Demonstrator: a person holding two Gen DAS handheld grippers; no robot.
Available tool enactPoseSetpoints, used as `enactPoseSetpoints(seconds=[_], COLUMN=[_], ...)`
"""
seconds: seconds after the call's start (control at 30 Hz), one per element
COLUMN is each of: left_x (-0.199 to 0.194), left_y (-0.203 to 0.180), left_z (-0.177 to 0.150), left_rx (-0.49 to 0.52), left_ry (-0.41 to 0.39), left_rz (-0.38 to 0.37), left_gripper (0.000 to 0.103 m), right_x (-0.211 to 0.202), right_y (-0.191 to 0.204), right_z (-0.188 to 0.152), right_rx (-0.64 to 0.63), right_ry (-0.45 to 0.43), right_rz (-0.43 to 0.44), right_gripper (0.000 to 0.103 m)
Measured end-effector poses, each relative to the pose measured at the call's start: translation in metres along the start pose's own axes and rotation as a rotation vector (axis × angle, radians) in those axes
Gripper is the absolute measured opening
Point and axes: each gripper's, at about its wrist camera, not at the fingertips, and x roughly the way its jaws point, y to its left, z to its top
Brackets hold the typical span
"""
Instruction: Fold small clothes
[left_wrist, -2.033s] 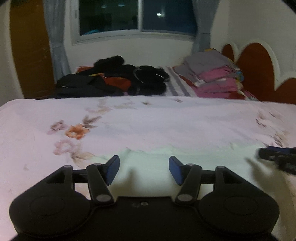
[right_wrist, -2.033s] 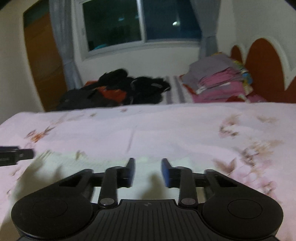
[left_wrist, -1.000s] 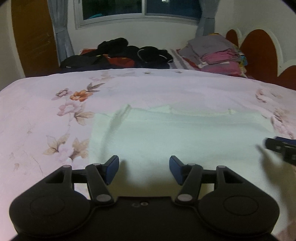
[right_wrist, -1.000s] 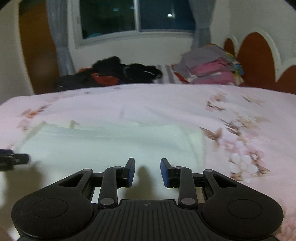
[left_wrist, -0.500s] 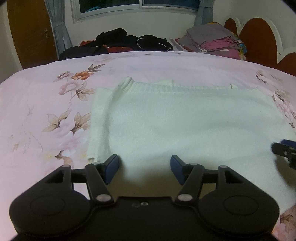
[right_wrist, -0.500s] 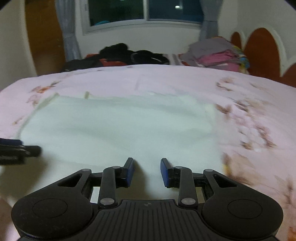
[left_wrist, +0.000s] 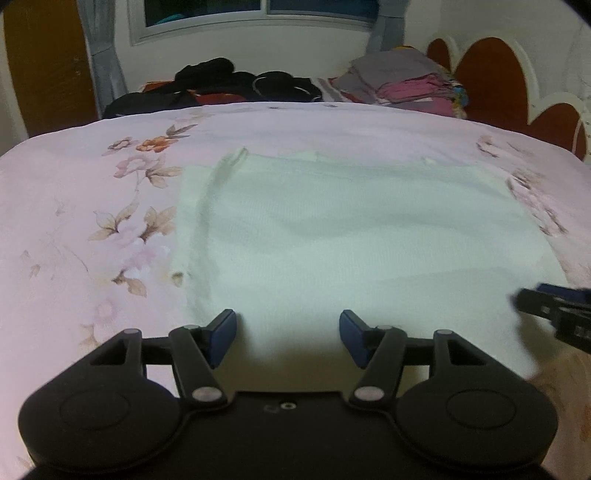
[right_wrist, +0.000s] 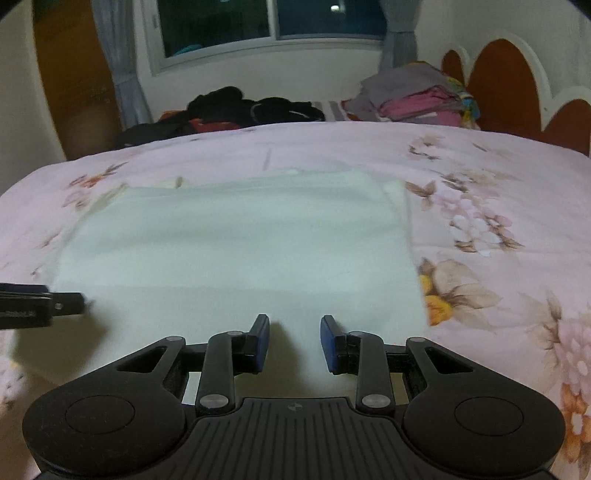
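1. Garment first: your pale white knit garment (left_wrist: 362, 236) lies spread flat on the pink floral bedspread (left_wrist: 92, 206).
2. Your left gripper (left_wrist: 287, 334) hangs over its near left part, jaws wide apart, nothing between them.
3. Your right gripper (right_wrist: 294, 341) hangs over the near right part, jaws apart with a narrower gap, gripping nothing.
4. Beyond the bedspread you have a dark clothes heap (right_wrist: 229, 110) and a folded stack (right_wrist: 417, 96).
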Motion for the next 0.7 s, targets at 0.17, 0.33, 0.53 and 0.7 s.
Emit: enactPoseSetpoints(seconds=[0.17, 0.33, 0.53, 0.7], left_x=[-0.004, -0.009, -0.01, -0.01], left_y=[-0.003, 0.008, 0.012, 0.014], left_z=[-0.023, -0.034, -0.034, -0.03], left_rx=[0.063, 0.071, 0.06, 0.031], left_ry=[0.003, -0.006, 0.007, 0.029], left_rz=[0.002, 0.002, -0.011, -0.016], left_gripper=[0.063, 0.067, 0.066, 0.066], right_x=[0.0, -0.005, -0.011, -0.009], right_y=[0.016, -0.003, -0.024, -0.018], right_z=[-0.011, -0.022, -0.031, -0.03], right_rx=[-0.048, -0.02, 0.046, 0.045], right_ry=[0.026, 0.045, 0.047, 0.047], right_rz=[-0.006, -0.074, -0.135, -0.158], right_gripper=[0.031, 0.03, 0.03, 0.031])
